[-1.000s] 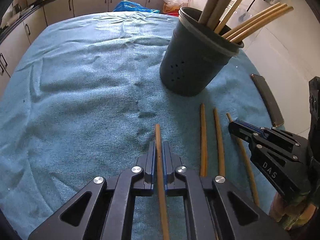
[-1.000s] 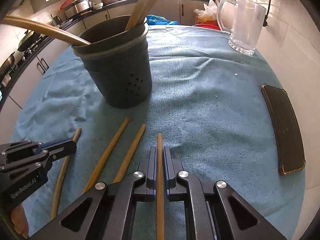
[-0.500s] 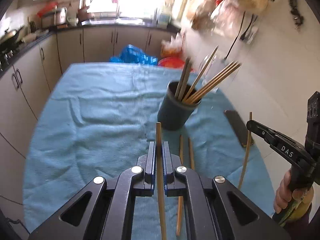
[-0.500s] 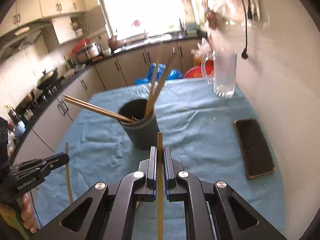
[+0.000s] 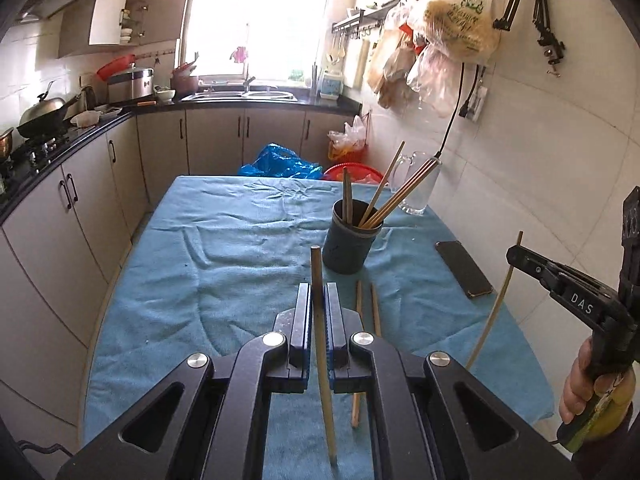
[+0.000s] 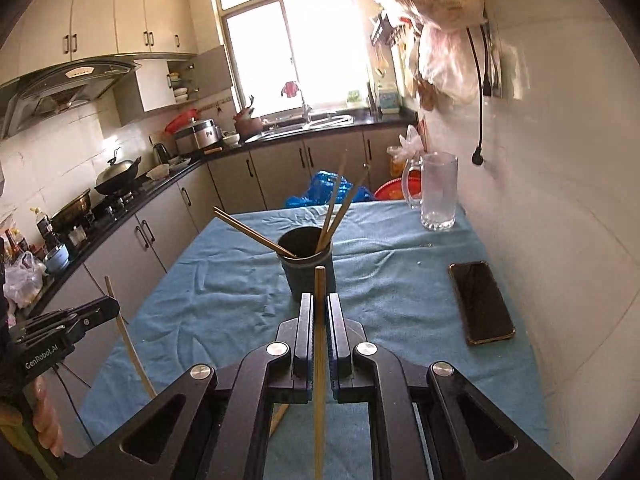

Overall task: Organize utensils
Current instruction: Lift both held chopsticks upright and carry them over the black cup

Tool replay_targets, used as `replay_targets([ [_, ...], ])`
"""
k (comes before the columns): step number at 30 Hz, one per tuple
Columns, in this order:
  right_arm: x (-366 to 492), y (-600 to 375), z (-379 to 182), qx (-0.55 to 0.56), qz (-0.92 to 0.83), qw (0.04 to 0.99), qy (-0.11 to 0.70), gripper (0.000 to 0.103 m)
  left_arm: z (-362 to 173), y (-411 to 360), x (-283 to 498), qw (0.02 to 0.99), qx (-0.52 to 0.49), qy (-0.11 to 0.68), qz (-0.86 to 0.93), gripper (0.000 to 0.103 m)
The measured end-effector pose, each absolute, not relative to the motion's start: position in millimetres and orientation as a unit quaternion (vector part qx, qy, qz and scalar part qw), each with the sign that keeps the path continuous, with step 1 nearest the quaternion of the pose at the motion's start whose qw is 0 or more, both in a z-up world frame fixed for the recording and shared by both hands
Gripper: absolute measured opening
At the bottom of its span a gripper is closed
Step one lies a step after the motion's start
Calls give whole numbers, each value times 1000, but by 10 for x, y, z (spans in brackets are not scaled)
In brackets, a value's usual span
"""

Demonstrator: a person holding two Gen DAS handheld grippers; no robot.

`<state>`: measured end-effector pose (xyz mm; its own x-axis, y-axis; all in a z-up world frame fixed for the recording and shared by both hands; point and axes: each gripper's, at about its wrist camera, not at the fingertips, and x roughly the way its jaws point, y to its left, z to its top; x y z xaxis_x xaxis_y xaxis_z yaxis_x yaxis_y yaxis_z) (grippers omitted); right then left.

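Note:
A dark utensil cup (image 5: 347, 246) with several wooden chopsticks stands on the blue cloth; it also shows in the right wrist view (image 6: 307, 270). My left gripper (image 5: 319, 292) is shut on a chopstick (image 5: 322, 344) and held high above the table. My right gripper (image 6: 319, 304) is shut on another chopstick (image 6: 319, 360), also lifted. The right gripper shows in the left wrist view (image 5: 516, 254) with its chopstick (image 5: 494, 310) hanging down. The left gripper shows in the right wrist view (image 6: 110, 304). Two chopsticks (image 5: 366, 308) lie on the cloth in front of the cup.
A black phone (image 6: 480, 302) lies on the cloth at the right. A glass mug (image 6: 438, 192) stands at the far right corner. The table with blue cloth (image 5: 240, 240) sits by the white wall; kitchen cabinets (image 5: 80, 208) run along the left and back.
Both grippers have risen well above the table, each carrying its chopstick off the cloth. The cup and cloth now look farther away.

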<state>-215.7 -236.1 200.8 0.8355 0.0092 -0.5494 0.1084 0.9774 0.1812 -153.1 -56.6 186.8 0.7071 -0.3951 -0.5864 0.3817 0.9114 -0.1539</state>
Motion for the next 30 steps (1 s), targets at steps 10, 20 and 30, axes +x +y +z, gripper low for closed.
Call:
replay_targets([
  [10,-2413,-2247,2232,80,-29,963,254,6,2032,-549,-1756,936,-8,293,-193,5],
  [20,-2465,-2254,2338,76,-28,967,242,6,2150,-620,-1906,951,38,265,-155,5],
  [30,-2497,-2192,2461,78,-22,970,231,6,2147,-591,-1816,948,43,277,-150,5],
])
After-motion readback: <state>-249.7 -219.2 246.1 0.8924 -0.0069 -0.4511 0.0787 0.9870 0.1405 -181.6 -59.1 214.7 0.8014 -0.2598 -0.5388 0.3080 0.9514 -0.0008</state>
